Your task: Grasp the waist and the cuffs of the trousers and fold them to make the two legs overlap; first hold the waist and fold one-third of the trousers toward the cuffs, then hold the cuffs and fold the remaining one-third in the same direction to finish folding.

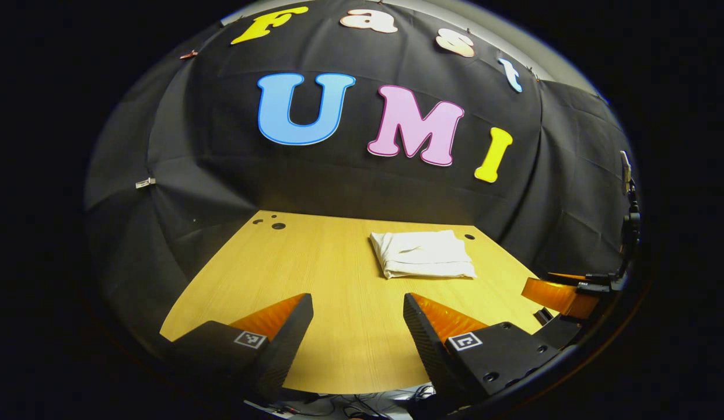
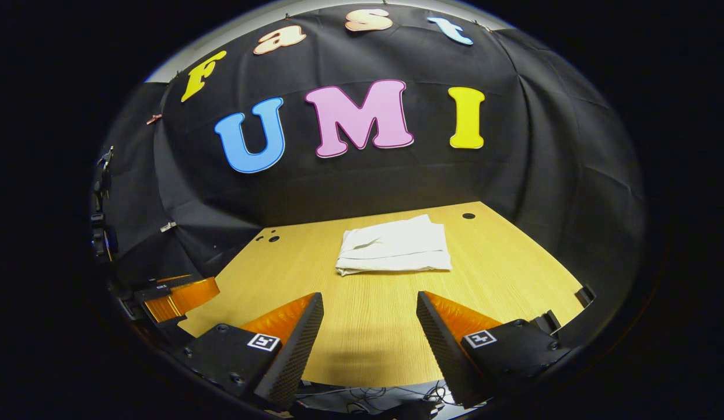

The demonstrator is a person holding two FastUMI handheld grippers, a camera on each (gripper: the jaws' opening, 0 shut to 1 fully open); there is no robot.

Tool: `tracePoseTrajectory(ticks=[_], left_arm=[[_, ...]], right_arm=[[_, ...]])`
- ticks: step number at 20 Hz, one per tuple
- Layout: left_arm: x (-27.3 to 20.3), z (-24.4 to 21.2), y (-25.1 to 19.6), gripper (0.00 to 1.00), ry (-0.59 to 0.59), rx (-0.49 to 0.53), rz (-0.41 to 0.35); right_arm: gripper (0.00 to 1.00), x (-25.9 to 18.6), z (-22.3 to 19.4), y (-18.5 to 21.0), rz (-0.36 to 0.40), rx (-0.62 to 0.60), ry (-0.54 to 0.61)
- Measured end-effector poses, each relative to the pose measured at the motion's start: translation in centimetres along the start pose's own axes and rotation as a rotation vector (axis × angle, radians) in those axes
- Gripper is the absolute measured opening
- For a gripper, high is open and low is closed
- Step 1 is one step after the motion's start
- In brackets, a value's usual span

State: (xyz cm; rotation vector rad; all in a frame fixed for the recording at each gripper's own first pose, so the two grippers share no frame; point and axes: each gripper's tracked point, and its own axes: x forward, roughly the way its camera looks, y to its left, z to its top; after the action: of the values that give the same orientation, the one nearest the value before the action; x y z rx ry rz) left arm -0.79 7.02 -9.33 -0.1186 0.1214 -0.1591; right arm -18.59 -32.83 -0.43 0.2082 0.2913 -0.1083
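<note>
The white cotton trousers (image 1: 422,253) lie as a compact, squarish folded bundle on the pale wooden table (image 1: 315,274), toward its far side and close to the black cloth wall. In the left gripper view the bundle sits at about one o'clock from the left gripper (image 1: 357,326); in the right gripper view (image 2: 395,245) it lies near twelve o'clock, straight ahead of the right gripper (image 2: 370,332).

Both grippers hang over the near edge of the table, well apart from the trousers. Each has its fingers spread wide with nothing between them. The left gripper view also catches part of the other gripper at about three o'clock, low at the rim.

Judging from the layered edges along the near side of the bundle, the folding looks finished, or nearly so.

The fabric appears thin, soft and light. It would likely sag and slide layer over layer if lifted by one point, so any further hold is best taken at a thick stacked edge or corner, pinching all layers together, with the two grippers at opposite corners to keep the fold square.

No containers stand on the table; a few small dark holes (image 1: 278,226) mark its far corners.
</note>
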Motion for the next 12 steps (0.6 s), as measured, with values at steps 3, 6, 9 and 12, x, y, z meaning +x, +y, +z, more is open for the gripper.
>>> tracePoseTrajectory(ticks=[3,6,9,12], left_arm=[[-0.2,-0.1,-0.6,0.97,-0.006,0.010,-0.007],[-0.3,0.4,-1.0,0.97,-0.022,0.005,-0.016],[-0.1,0.2,-0.9,0.97,-0.016,0.009,-0.009],[0.2,0.0,-1.2,0.97,-0.006,0.019,-0.011]], right_arm=[[0.98,-0.7,0.0,-0.6,-0.010,0.004,-0.009],[0.98,-1.0,-0.2,-0.9,-0.013,0.010,-0.010],[0.98,-1.3,0.0,-1.6,-0.026,0.018,-0.016],[0.98,-1.4,-0.2,-1.8,-0.033,0.026,-0.011]])
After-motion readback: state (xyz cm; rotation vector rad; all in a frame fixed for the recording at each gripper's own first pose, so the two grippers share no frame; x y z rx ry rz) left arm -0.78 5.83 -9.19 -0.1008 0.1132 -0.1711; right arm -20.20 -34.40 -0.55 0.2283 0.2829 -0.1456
